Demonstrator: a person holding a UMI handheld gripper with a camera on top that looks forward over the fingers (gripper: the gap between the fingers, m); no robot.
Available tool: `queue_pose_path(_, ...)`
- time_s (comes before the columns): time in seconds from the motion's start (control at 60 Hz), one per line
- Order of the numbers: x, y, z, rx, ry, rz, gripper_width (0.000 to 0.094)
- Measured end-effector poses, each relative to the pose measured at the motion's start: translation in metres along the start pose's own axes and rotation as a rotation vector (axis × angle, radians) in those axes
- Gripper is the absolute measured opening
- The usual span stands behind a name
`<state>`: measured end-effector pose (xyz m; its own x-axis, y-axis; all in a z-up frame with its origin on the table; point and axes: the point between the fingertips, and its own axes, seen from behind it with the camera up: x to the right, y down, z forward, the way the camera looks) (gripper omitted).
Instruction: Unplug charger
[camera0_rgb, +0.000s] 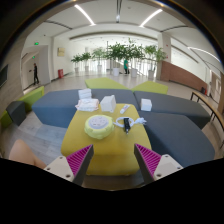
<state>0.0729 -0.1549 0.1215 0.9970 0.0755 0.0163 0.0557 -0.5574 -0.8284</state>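
A yellow table (112, 150) stands ahead of me, between grey sofas. On its far part lie a white charger with its cable (128, 122), a round pale bowl-like thing (98, 126) and white boxes (107, 103). My gripper (113, 158) is open and empty, its magenta pads (79, 157) spread wide over the near edge of the table. The charger is well beyond the fingers, a little right of the middle. I cannot see what the charger is plugged into.
Grey sofas (185, 132) flank the table, with a green cushion (33, 96) at the left. White boxes (87, 103) sit at the far end of the table. A wide hall with plants (125, 52) and a distant person (36, 73) lies beyond.
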Motion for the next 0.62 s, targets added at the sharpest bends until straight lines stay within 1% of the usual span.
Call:
queue_pose_path(0.183, 0.025, 0.014, -0.004, -0.011, 0.050, -0.023, 0.0848)
queue_pose_path(0.317, 0.025, 0.016, 0.004, -0.010, 0.002, 0.062, 0.0838)
queue_pose_path(0.4, 0.022, 0.026, 0.013, -0.034, -0.035, 0.087, 0.0838)
queue_pose_path(0.45, 0.025, 0.031, 0.013, -0.047, -0.043, 0.091, 0.0838)
queue_pose_path(0.567, 0.037, 0.025, 0.016, -0.027, -0.030, 0.094, 0.0833)
queue_pose_path(0.617, 0.037, 0.029, 0.018, -0.043, -0.028, 0.088, 0.0832)
